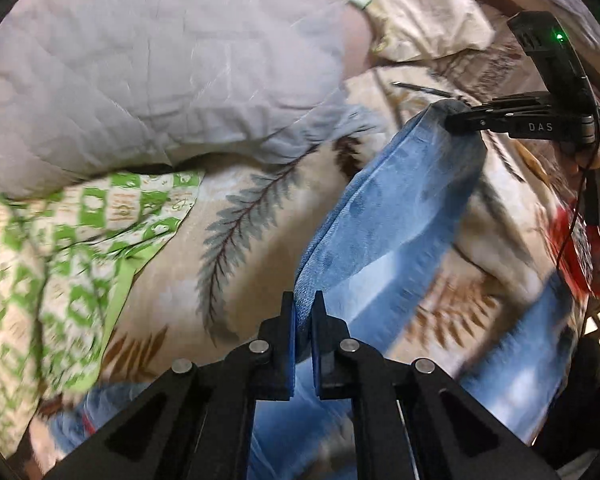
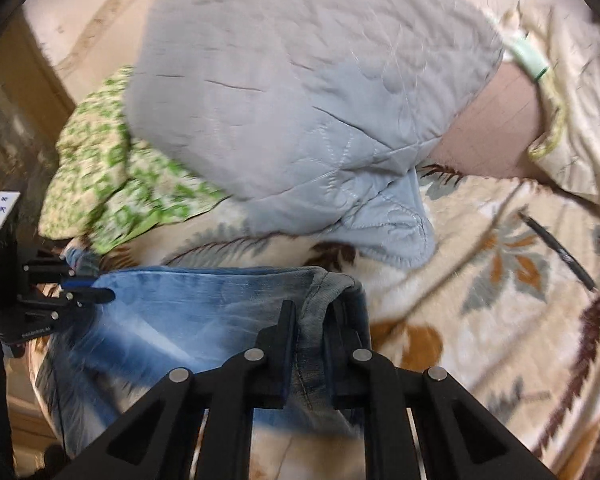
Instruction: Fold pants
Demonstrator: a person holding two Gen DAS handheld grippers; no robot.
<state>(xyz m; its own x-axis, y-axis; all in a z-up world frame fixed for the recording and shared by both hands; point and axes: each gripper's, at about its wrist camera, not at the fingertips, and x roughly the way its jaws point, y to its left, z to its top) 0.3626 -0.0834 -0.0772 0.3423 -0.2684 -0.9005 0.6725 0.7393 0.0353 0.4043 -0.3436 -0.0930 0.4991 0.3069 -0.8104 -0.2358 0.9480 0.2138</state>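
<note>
Left gripper (image 1: 303, 312): clamped on jeans (image 1: 384, 216) edge
Right gripper (image 2: 311, 320): clamped on the opposite corner
Jeans: lifted above the leaf-print blanket (image 1: 240, 216), long axis spanning both grippers

This is a bedroom in a home, and the work goes on over a bed. A cream blanket (image 2: 480, 280) with a leaf print in grey, brown and orange covers the bed. A grey quilt (image 2: 300, 92) lies bunched at the far side, and a green-and-white patterned cloth (image 1: 60, 240) is crumpled just beside it on the left, partly tucked under the quilt's edge. To the far right lies a pale pillow (image 2: 580, 100) with a frilled edge, and between it and the quilt a bare patch of brownish sheet (image 2: 496, 128) shows. Far left, beyond the bedding, stands a piece of wooden furniture (image 2: 32, 76). The soft, rumpled bedding marks it as lived-in.
</note>
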